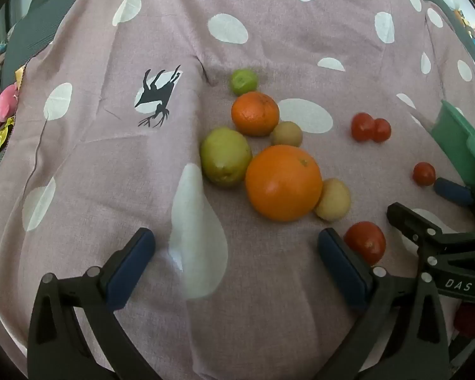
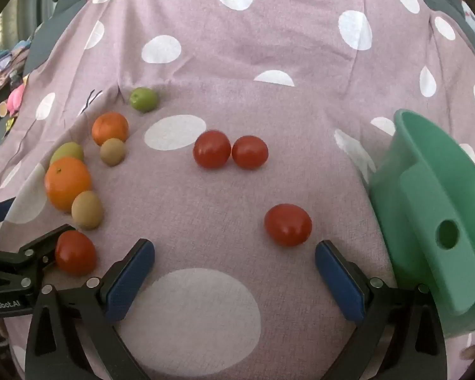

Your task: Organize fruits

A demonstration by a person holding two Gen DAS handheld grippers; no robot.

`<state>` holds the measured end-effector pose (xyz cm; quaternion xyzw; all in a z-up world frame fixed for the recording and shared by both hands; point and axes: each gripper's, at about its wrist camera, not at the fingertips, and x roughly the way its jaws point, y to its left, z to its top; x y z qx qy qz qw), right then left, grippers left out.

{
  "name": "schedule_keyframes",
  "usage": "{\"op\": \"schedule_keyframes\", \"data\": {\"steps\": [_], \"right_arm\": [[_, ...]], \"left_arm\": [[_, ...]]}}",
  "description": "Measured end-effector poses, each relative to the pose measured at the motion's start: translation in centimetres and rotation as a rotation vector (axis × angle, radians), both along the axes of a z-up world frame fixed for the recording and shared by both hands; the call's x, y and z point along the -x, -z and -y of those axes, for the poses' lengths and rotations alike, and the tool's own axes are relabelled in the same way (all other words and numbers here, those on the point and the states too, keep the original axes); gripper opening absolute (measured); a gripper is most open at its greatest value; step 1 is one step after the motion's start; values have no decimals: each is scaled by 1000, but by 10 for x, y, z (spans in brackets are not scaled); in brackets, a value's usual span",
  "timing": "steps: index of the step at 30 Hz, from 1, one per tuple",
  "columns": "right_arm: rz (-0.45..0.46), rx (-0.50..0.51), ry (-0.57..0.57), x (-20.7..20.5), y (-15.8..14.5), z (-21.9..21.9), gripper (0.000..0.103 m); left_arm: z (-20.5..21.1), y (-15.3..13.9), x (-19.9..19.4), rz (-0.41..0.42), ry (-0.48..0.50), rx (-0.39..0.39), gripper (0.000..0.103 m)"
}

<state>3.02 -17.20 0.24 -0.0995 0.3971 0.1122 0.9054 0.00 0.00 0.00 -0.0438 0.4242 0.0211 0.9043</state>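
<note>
Fruit lies on a mauve dotted cloth (image 1: 110,158). In the left wrist view a big orange (image 1: 283,182) sits in a cluster with a smaller orange (image 1: 255,113), a green pear-like fruit (image 1: 225,161), a lime (image 1: 243,81) and two tan fruits (image 1: 286,134) (image 1: 333,199). My left gripper (image 1: 236,259) stands open just short of them, a red tomato (image 1: 365,241) beside its right finger. In the right wrist view my right gripper (image 2: 234,269) is open and holds nothing; one tomato (image 2: 287,224) lies just ahead, a pair of tomatoes (image 2: 212,148) (image 2: 249,152) further off.
A green plastic basin (image 2: 427,196) stands tilted at the right edge of the right wrist view, close to the right finger. The left gripper's frame (image 2: 12,262) shows at that view's lower left. Soft toys and wrappers (image 1: 3,107) lie beyond the cloth's left edge.
</note>
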Motion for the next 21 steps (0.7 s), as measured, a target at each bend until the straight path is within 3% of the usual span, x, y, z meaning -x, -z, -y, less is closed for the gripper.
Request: {"op": "schedule_keyframes", "data": {"steps": [21], "right_arm": [[13, -8, 0, 1, -1, 1, 101]], "left_arm": [[0, 0, 0, 1, 0, -2, 103]]}}
